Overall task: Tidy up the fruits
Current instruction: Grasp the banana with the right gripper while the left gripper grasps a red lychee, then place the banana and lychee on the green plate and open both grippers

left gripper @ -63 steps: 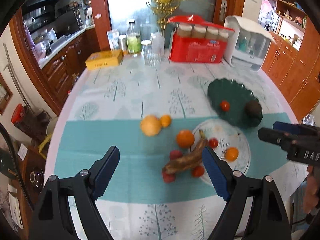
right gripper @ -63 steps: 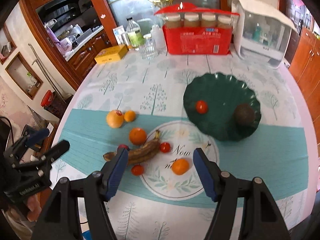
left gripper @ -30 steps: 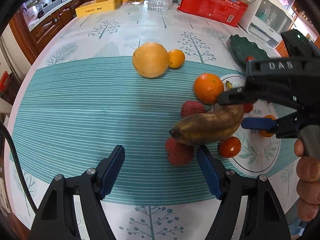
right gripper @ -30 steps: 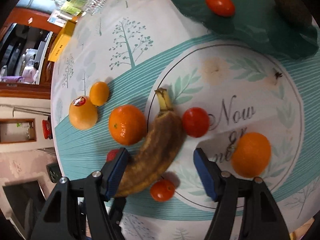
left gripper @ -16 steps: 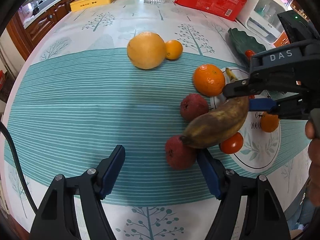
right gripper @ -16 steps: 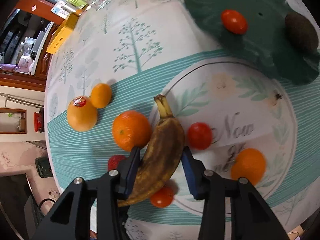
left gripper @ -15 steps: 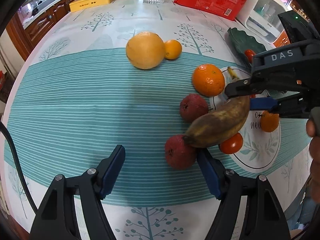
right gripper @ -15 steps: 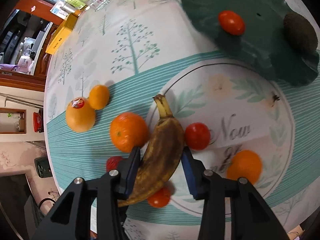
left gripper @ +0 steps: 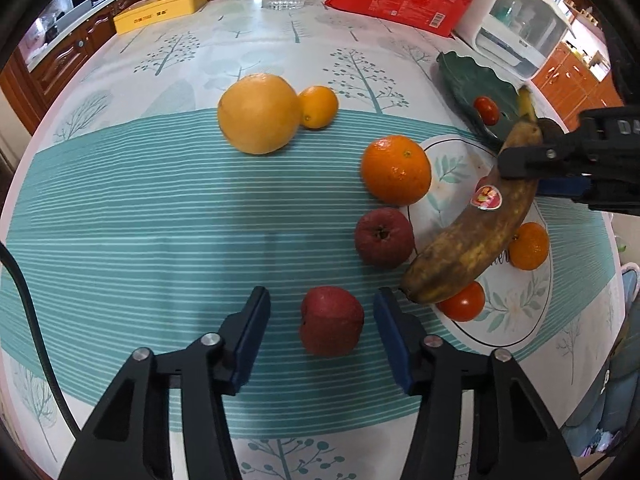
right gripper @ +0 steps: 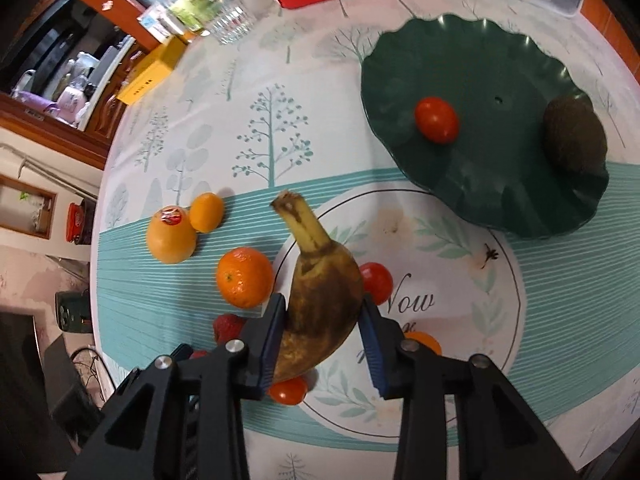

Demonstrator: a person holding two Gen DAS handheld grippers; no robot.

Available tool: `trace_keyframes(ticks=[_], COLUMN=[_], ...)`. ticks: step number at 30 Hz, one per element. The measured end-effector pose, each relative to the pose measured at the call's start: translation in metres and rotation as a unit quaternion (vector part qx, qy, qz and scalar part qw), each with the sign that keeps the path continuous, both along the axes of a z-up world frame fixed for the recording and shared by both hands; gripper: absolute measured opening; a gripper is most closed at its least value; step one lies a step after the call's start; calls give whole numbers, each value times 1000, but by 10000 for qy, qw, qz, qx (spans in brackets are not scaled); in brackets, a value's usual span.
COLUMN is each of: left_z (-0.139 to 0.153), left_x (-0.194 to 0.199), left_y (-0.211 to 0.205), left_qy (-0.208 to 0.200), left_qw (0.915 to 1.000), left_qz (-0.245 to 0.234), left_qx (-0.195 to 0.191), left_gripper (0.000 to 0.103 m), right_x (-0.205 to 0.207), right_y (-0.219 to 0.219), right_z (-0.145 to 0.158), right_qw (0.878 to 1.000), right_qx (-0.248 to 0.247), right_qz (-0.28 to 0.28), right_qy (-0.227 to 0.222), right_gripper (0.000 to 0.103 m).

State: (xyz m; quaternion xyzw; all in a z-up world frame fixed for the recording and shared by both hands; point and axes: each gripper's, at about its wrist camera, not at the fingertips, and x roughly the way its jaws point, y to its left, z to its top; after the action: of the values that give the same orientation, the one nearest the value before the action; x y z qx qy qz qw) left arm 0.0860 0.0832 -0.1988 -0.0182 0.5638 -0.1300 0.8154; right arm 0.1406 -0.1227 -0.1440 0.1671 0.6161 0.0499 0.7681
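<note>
Red fruit (left gripper: pixel 331 321) between left gripper (left gripper: pixel 320 330) pads, untouched

On the counter (left gripper: pixel 120 208) the grapefruit (left gripper: pixel 258 113) and a small citrus (left gripper: pixel 318 106) sit touching toward the middle, with a larger orange (left gripper: pixel 396 170) nearer the round printed mat (right gripper: pixel 460 320) and two lychee-like fruits (left gripper: pixel 383 237) in front of it, the nearer one (left gripper: pixel 331 321) between the left tongs (left gripper: pixel 320 336), its pads apart from it. The banana (right gripper: pixel 320 312) is clamped in the right tongs (right gripper: pixel 323 336) above the mat's edge, over a tomato (right gripper: pixel 287 390) and beside another (right gripper: pixel 376 282). Behind the mat, toward the far right edge, the scalloped plate (right gripper: pixel 480 60) holds a tomato (right gripper: pixel 436 119) and an avocado (right gripper: pixel 575 140).
</note>
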Motion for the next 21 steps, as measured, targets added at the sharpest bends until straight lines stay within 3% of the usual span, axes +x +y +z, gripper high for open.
trace_keyframes(ticks=[1, 3, 13, 21], left_z=[0, 0, 16, 76], left_x=[1, 1, -8, -3], left_y=[-2, -5, -14, -41], left_qy=[-15, -22, -188, -695], left_qw=[10000, 10000, 9998, 9967], left_qz=[-28, -86, -103, -420], left_qx=[14, 20, -28, -52], left_gripper=[47, 27, 25, 25], right_x=[-1, -5, -21, -35], right_y=[1, 0, -1, -29], right_z=[3, 9, 38, 72], right_qw=[10000, 9998, 9967, 9942], right_qx=[-11, -25, -166, -209], right_qz=[30, 118, 411, 380], right_qy=[-48, -159, -680, -989], right_gripper=[36, 36, 35, 35])
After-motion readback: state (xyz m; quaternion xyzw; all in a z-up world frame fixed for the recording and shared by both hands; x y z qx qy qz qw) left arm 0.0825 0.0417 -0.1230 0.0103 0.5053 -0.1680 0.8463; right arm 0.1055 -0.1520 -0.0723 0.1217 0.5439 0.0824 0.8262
